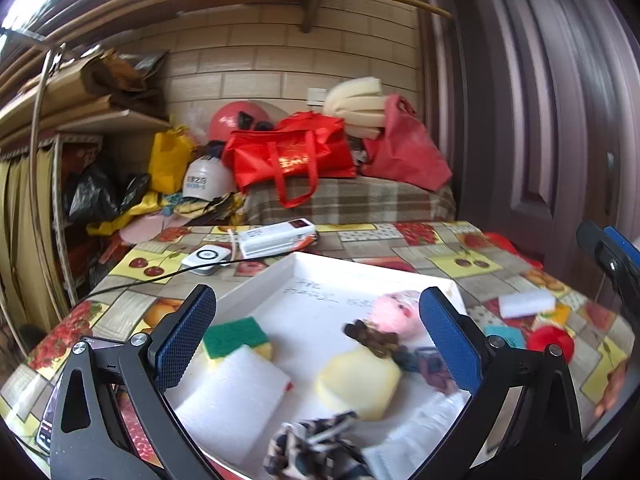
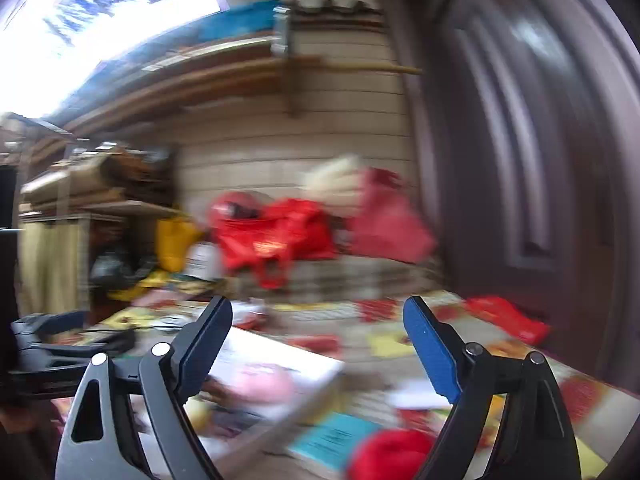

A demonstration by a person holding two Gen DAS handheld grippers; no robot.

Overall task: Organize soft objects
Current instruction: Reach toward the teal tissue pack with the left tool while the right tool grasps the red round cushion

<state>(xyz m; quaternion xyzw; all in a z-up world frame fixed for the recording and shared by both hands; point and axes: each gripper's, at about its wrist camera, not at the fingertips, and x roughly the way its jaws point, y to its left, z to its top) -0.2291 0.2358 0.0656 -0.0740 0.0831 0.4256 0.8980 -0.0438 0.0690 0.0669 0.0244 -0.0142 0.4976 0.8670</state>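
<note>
- Nearest to the left camera, a patterned fabric piece (image 1: 316, 446) is seen at the near edge of the white tray (image 1: 276, 276), just beside a white foam pad (image 1: 234, 396).
- Inside the same tray a yellow sponge (image 1: 360, 380), a green-topped scouring sponge (image 1: 236, 336), a pink plush toy (image 1: 398, 312) and a dark scrunchie (image 1: 374, 338) are found; the scrunchie is touching the plush toy.
- Both jaws of the left gripper (image 1: 318, 332) are held wide apart above the tray, and nothing is pressed between them.
- The right gripper (image 2: 318, 348) is also spread open and empty; its picture is strongly blurred.
- To the right of the tray, on the fruit-patterned tablecloth (image 1: 440, 240), a white foam block (image 1: 526, 304), a teal card (image 1: 504, 336) and a red soft ball (image 1: 550, 342) are lying apart from each other.
- Behind the tray a white device (image 1: 276, 238) and a small round white gadget (image 1: 206, 258) with a black cable are placed.
- Farther back, a red bag (image 1: 292, 156) is resting on a plaid cover by the brick wall.
</note>
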